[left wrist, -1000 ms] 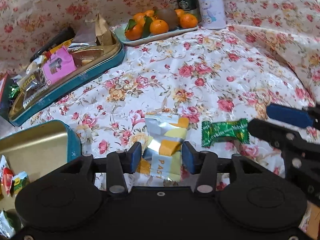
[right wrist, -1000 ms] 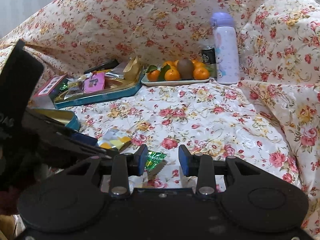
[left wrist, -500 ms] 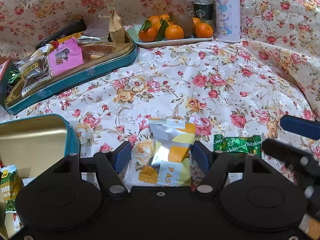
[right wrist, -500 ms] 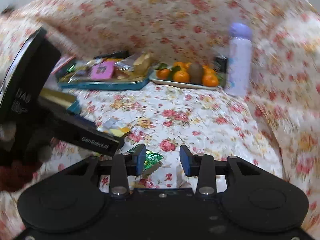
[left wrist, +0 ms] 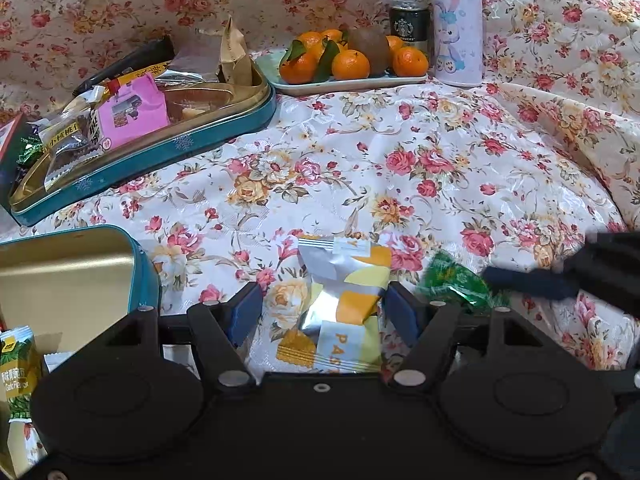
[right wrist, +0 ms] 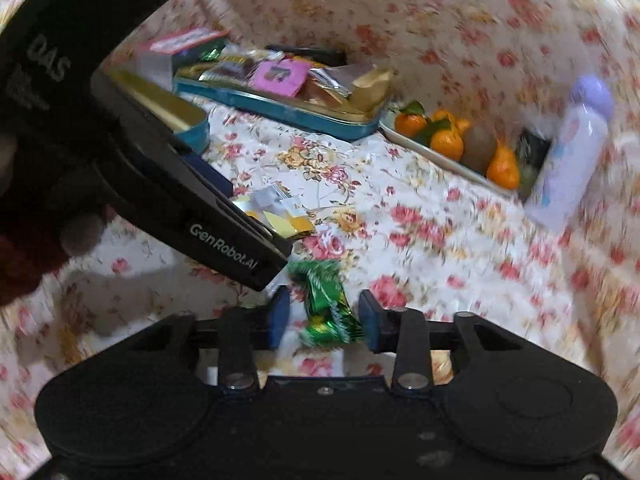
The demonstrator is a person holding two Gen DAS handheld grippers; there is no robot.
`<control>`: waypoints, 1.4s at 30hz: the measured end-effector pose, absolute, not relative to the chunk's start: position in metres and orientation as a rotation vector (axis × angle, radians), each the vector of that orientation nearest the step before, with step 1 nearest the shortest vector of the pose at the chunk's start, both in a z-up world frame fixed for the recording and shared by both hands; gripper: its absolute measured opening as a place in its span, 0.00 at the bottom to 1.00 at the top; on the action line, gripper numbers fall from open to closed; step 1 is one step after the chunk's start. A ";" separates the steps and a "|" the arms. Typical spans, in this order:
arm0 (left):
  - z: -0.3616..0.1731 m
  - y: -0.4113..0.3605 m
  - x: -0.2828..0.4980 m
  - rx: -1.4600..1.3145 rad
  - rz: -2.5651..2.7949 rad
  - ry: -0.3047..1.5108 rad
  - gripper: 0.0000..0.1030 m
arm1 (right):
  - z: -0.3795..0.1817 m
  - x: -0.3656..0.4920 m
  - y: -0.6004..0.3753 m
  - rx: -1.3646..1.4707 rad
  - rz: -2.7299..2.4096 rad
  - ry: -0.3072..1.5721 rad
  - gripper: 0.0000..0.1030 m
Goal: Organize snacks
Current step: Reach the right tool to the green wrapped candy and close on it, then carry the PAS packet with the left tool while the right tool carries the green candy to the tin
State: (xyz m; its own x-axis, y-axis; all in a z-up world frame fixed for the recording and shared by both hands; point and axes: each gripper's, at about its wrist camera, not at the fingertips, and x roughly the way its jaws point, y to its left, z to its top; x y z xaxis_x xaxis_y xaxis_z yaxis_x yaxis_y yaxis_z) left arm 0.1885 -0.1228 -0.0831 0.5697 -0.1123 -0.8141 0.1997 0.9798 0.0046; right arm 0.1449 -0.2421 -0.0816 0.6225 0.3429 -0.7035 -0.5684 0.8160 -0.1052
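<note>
Blue pads tip both claws, and each claw straddles one wrapped snack on the floral cloth (left wrist: 400, 152). In its own wrist view the left claw (left wrist: 320, 314) stands as wide as it goes, with the silver-and-yellow pastry packet (left wrist: 344, 300) lying flat on the cloth between its fingers; the left pad sits clear of the wrapper with bare cloth showing in the gap, while the right pad is right at the packet's edge, and I cannot tell whether it touches. The right claw (right wrist: 323, 318) is much narrower and its jaws are closing, with the green foil candy (right wrist: 326, 300) lying lengthwise between them; a slim gap shows on the left side, and the right pad is just at the wrapper's twisted end, so the pads do not yet press it. That view is blurred. Seen from the left wrist camera, the candy lies just right of the pastry packet, with a dark finger of the right claw reaching in at it. In the right wrist view the black body of the left claw crosses from the upper left, down to just above the candy. Behind on the left, a teal tin (left wrist: 192, 148) holds mixed packets, among them a pink box (left wrist: 132, 114). A second, gold-lined teal tin (left wrist: 80, 272) stands near the left claw. At the back are a plate of oranges (left wrist: 348, 64), a dark can (left wrist: 410, 26) and a lilac bottle (left wrist: 458, 24).
</note>
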 end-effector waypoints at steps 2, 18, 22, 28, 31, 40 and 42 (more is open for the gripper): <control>-0.083 -0.123 0.189 0.100 -0.183 0.945 0.69 | -0.082 0.142 -0.248 -0.270 0.506 0.752 0.29; -0.075 -0.132 0.180 0.129 -0.181 0.952 0.45 | -0.088 0.113 -0.255 -0.071 0.269 0.759 0.36; -0.074 -0.130 0.171 0.098 -0.180 0.973 0.44 | -0.088 0.119 -0.261 -0.022 0.271 0.768 0.40; -0.071 -0.124 0.150 0.070 -0.154 0.992 0.44 | -0.089 0.121 -0.258 -0.020 0.263 0.756 0.42; -0.069 -0.121 0.141 0.054 -0.146 1.001 0.44 | -0.090 0.119 -0.256 -0.038 0.259 0.746 0.30; -0.050 -0.114 0.104 0.021 -0.163 0.981 0.44 | -0.075 0.103 -0.267 0.083 0.246 0.776 0.21; -0.045 -0.111 0.095 0.018 -0.169 0.976 0.44 | -0.070 0.092 -0.266 0.108 0.266 0.782 0.20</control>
